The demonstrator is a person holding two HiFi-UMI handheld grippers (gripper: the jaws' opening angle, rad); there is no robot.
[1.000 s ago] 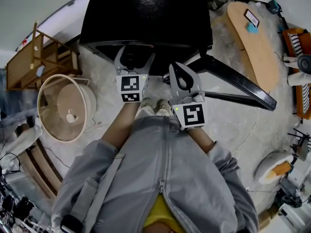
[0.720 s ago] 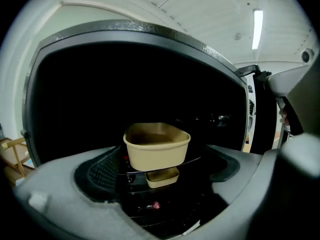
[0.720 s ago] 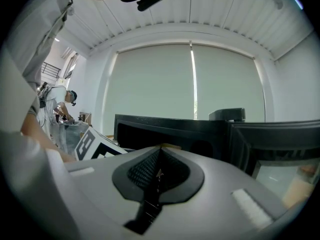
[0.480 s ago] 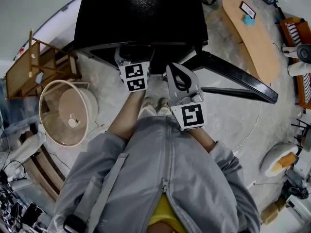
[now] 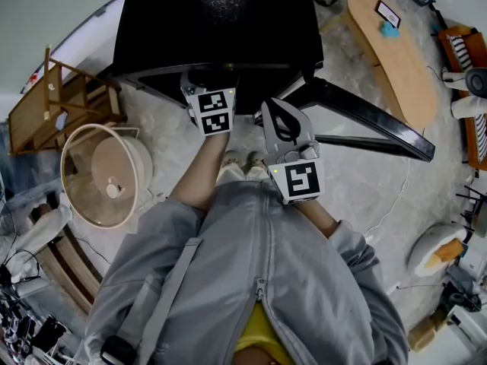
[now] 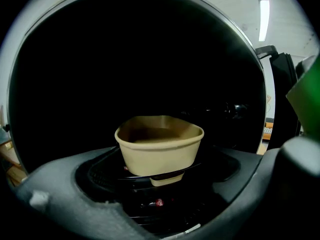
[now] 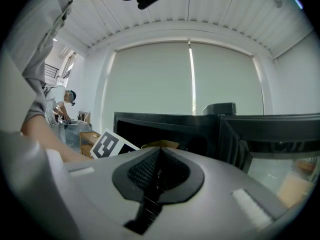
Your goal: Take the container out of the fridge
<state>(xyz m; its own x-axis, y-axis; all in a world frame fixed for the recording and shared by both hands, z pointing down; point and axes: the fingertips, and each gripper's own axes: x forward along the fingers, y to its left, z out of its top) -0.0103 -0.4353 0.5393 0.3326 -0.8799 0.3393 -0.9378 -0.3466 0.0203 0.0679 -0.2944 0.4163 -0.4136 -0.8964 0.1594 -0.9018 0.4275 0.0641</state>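
Fridge: a black fridge was seen from above on the floor, its door swung open toward the right.
Container: a tan, open-topped container was set upright on a wire shelf in the dark interior of the fridge.
Left gripper: the left gripper was reached in under the top edge of the fridge.
Left jaws: they were spread wide, one on each side of the container and clear of its walls; nothing was gripped.
Right gripper: the right gripper was held outside the fridge, just beside the left one and in front of the opening.
Right jaws: they were pressed together with nothing between them.
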